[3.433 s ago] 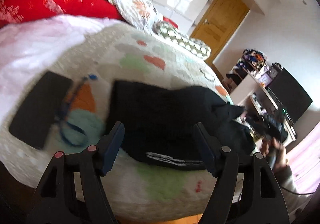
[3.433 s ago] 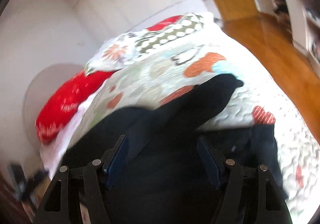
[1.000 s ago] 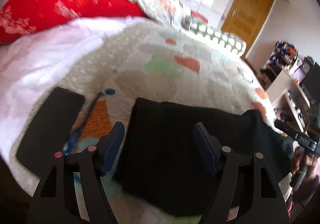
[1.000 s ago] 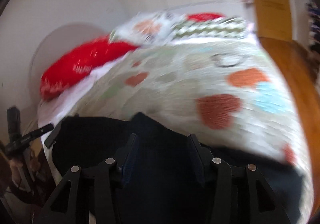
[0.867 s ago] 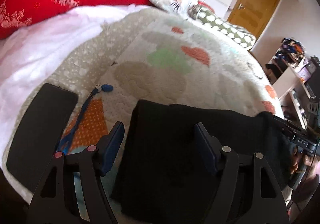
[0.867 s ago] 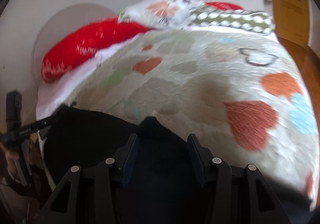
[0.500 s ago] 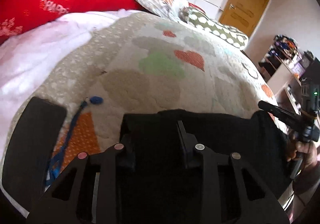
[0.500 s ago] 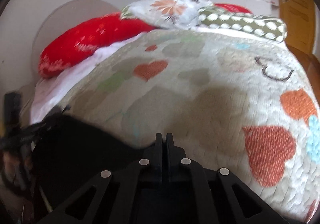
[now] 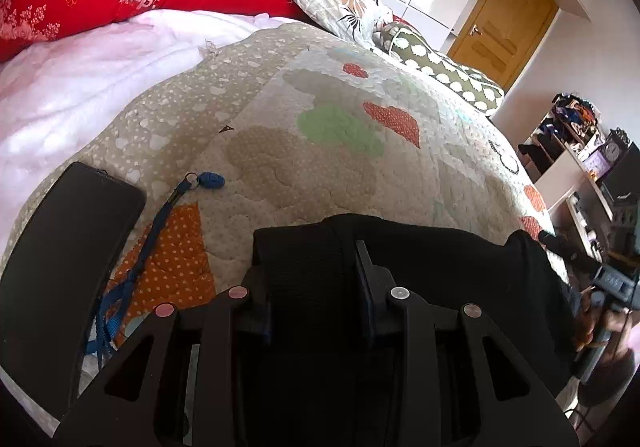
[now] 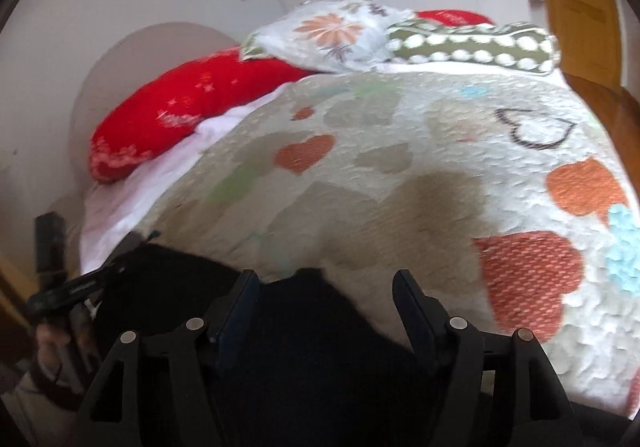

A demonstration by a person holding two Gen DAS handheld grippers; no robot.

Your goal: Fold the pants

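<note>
Both wrist views look steeply down, close over the bed (image 9: 328,151), sharing its quilt (image 10: 400,183).

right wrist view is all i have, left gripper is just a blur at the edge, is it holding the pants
Observer: Yes. In the left wrist view the left gripper is shut on a bunched fold of the black pants.
Operator: anything on the bed near it
Observer: A black phone lies on the quilt to the left of the pants, apart from them.
Operator: anything else there
Observer: A blue lanyard lies on the quilt between the phone and the pants.
</note>
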